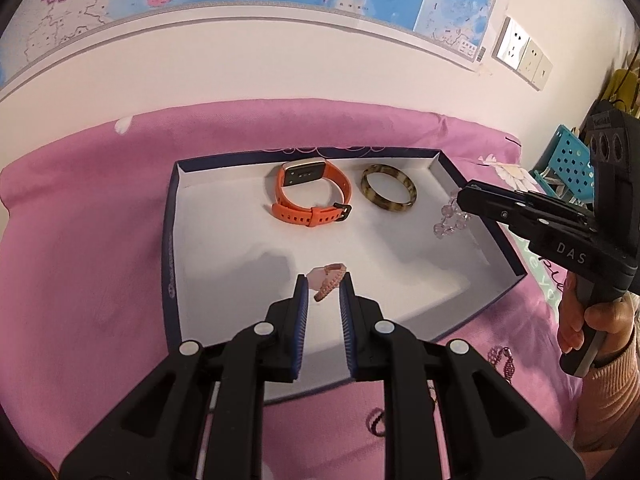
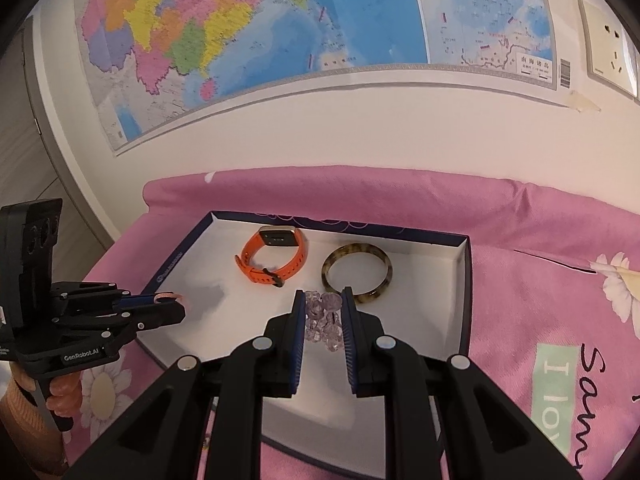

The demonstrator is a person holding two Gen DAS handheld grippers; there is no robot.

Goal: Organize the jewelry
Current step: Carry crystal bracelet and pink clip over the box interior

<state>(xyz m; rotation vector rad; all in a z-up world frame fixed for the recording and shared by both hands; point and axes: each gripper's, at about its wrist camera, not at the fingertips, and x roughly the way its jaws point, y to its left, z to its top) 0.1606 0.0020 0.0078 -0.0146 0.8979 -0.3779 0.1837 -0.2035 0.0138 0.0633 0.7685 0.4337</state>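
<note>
Pink flowered cloth (image 1: 92,240) covers the surface below a wall map (image 2: 280,32), and on it sits a shallow white-lined box (image 1: 224,216) with a dark rim. At the box's far end, in the upper middle of both views, lie an orange watch (image 1: 312,196) and, just beside it to the right, a mottled bangle (image 1: 389,194).

Both tools hang over the box, tilted downward. The left hand-held gripper (image 1: 323,286) pinches a small pink woven bracelet (image 1: 329,276) between its blue pads, low centre of its own view. The right hand-held gripper (image 2: 323,308) is clamped on a clear pale-purple bead bracelet (image 2: 323,318); a hand (image 1: 580,320) grips its handle at the right edge of the left view.

The step in hand looks like carrying two pieces into the box at once. Next, I judge, each must be lowered onto bare lining, clear of the watch and bangle, then let go. The beads could roll or catch on the pads.
</note>
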